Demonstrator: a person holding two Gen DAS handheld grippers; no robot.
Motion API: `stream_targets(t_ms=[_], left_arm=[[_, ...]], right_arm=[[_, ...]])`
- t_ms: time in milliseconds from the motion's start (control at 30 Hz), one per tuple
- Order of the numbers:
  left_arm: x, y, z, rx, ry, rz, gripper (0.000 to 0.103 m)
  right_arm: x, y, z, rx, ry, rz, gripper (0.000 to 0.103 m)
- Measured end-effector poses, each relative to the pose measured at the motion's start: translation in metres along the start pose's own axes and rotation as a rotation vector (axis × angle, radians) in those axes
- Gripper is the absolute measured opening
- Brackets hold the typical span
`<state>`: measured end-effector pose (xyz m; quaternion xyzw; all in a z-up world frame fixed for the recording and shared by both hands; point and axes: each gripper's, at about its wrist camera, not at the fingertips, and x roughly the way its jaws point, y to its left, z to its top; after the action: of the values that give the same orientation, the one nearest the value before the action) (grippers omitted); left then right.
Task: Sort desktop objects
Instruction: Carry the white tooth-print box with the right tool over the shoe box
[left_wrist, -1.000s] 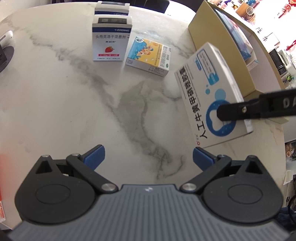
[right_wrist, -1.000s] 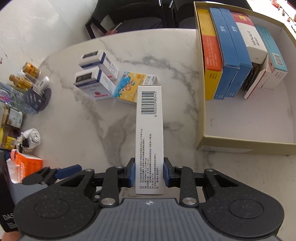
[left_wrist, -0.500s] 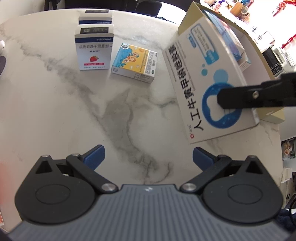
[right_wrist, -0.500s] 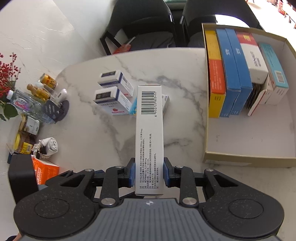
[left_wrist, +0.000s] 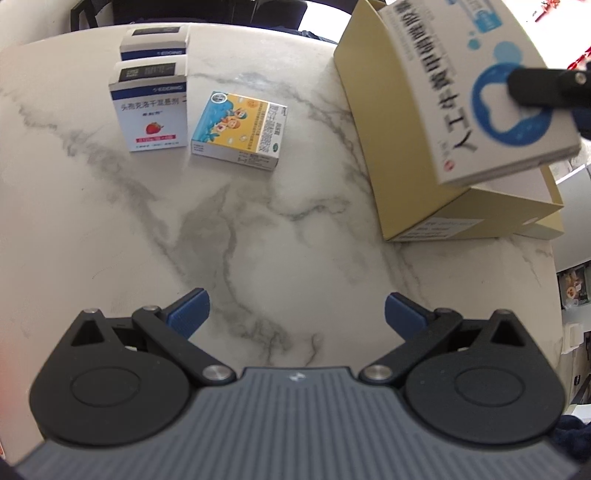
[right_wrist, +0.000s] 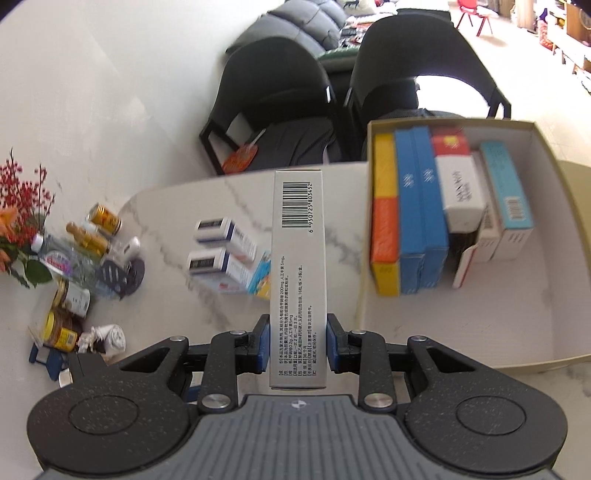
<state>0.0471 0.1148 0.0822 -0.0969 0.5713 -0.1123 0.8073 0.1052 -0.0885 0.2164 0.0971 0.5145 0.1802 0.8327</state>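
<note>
Gripping white box (right_wrist: 297, 273), right gripper (right_wrist: 297, 343)

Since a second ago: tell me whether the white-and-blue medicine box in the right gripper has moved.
Yes. In the left wrist view the white-and-blue medicine box, held by the right gripper, has risen from beside the tan cardboard box to over it.

The white box (right_wrist: 297, 273) clamped in the right claw (right_wrist: 297, 341) carries a barcode with the digits 6 950725 803452 on its narrow side; the Chinese print beneath includes "200mg" and "5mg". In the left wrist view its broad face (left_wrist: 476, 88) shows large Chinese characters, blurred. Near the far edge of the tabletop, the strawberry box (left_wrist: 149, 114) reads "EDDING" on its blue band above the Chinese line 头孢克洛干混悬剂. The cartoon box (left_wrist: 240, 131) beside it has Chinese lettering too small to read.
</note>
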Motion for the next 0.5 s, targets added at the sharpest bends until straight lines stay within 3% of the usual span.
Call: stream_targets(t_ms=[500], left_arm=[[0.005, -0.012, 0.006, 0.019, 0.013, 0.01, 0.103]], right_arm=[[-0.035, -0.084, 0.025, 0.098, -0.136, -0.165, 0.032]])
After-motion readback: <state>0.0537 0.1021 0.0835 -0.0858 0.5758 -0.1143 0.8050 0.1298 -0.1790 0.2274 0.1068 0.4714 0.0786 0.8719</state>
